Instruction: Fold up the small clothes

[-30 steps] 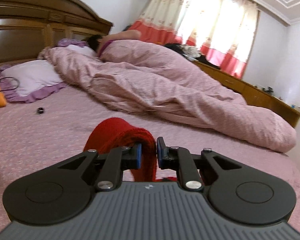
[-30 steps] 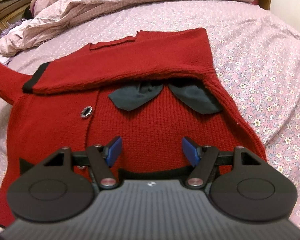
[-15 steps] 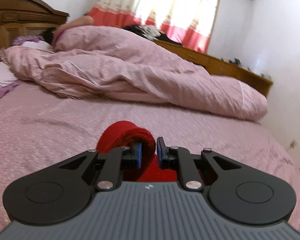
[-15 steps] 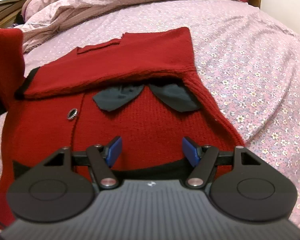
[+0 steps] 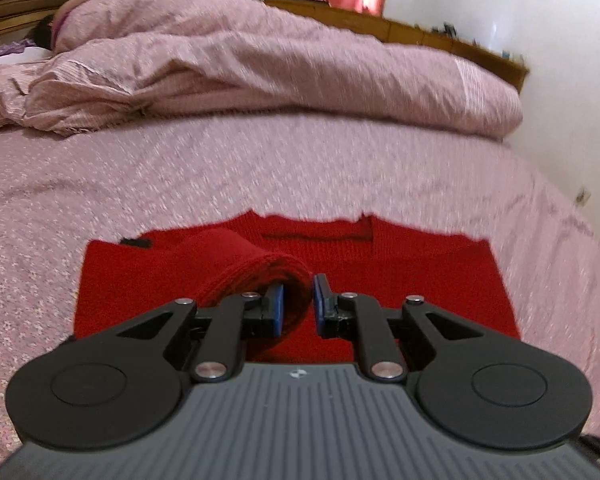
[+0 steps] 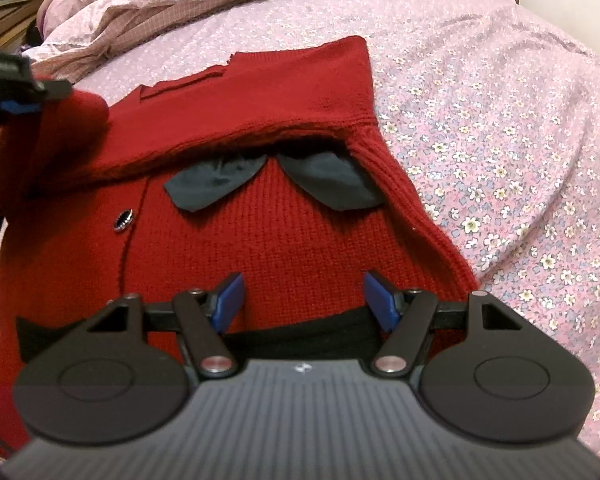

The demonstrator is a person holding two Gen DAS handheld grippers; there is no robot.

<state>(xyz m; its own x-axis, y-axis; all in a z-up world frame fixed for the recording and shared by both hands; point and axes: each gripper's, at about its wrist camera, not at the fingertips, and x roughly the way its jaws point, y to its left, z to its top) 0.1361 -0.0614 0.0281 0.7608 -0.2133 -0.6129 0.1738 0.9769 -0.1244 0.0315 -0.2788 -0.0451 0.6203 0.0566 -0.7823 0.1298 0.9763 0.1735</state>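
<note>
The cardigan's (image 6: pixel 260 240) near hem lies hidden behind the right gripper (image 6: pixel 304 298), and its left side runs off the frame edge. A folded-over flap covers the top of the dark collar (image 6: pixel 276 178). The left gripper (image 6: pixel 18 100) is cut off at the left edge there. In the left view the bedsheet (image 5: pixel 260 168) is motion-blurred, and the sleeve's (image 5: pixel 252 268) end disappears between the fingers.

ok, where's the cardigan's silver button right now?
Right wrist view, left of centre: the silver button sits on the red cardigan placket, lower-left of the dark bow.
</note>
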